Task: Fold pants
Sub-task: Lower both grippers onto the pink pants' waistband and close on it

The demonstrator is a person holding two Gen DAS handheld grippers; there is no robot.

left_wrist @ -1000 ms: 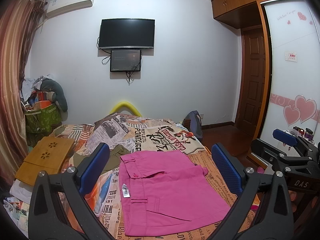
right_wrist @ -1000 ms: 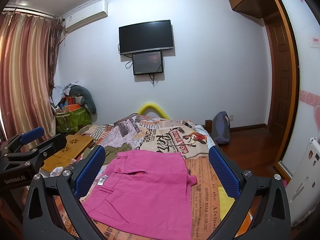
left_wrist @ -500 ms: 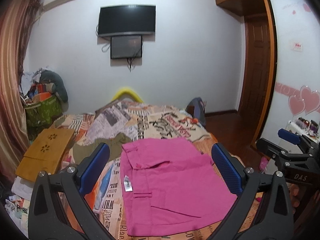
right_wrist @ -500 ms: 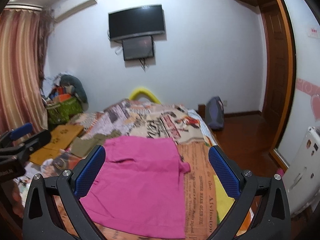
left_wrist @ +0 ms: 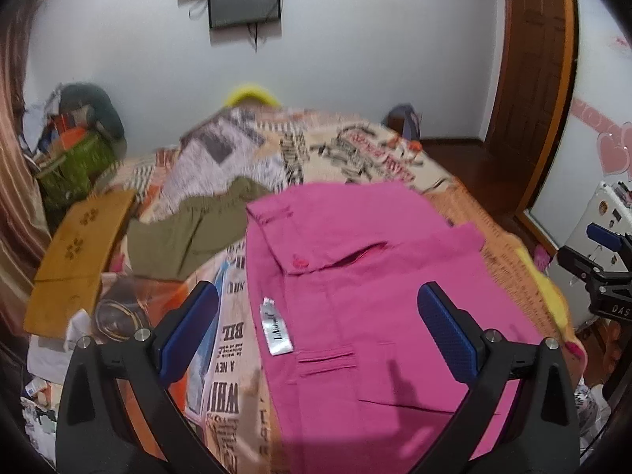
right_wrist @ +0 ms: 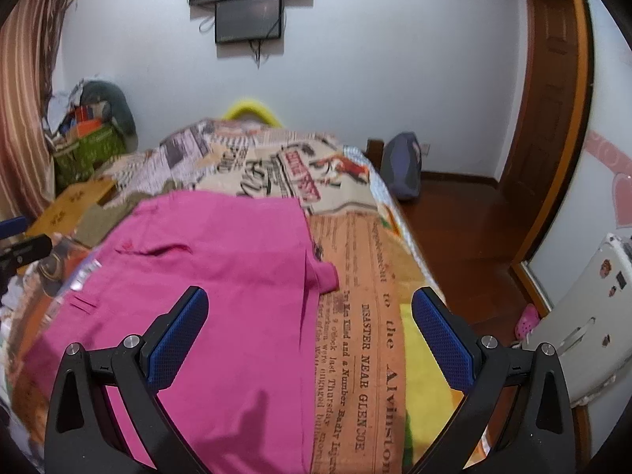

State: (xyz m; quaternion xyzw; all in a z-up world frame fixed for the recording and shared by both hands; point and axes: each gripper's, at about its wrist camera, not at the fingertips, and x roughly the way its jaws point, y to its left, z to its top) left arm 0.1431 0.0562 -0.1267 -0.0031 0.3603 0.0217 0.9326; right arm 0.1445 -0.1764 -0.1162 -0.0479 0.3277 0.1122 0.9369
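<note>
- There was one pair of pink pants (left_wrist: 355,276) on the bed (right_wrist: 355,355), lying flat on the newspaper-print cover, and one olive-green garment (left_wrist: 189,233) just beside it on the far left.
- There were two grippers: the left gripper (left_wrist: 318,331) and the right gripper (right_wrist: 310,328), each with two blue pads.
- Both claws were spread wide and held nothing; they were above the near part of the pants.
- The pants were folded into a compact, almost square shape. One back pocket flap with one pink button (left_wrist: 301,262) was on top, and one white label (left_wrist: 276,326) lay near the left edge.
- One small corner of the cloth (right_wrist: 322,272) stuck out at the right side.
- One wooden board (left_wrist: 79,260) lay at the left of the bed.
</note>
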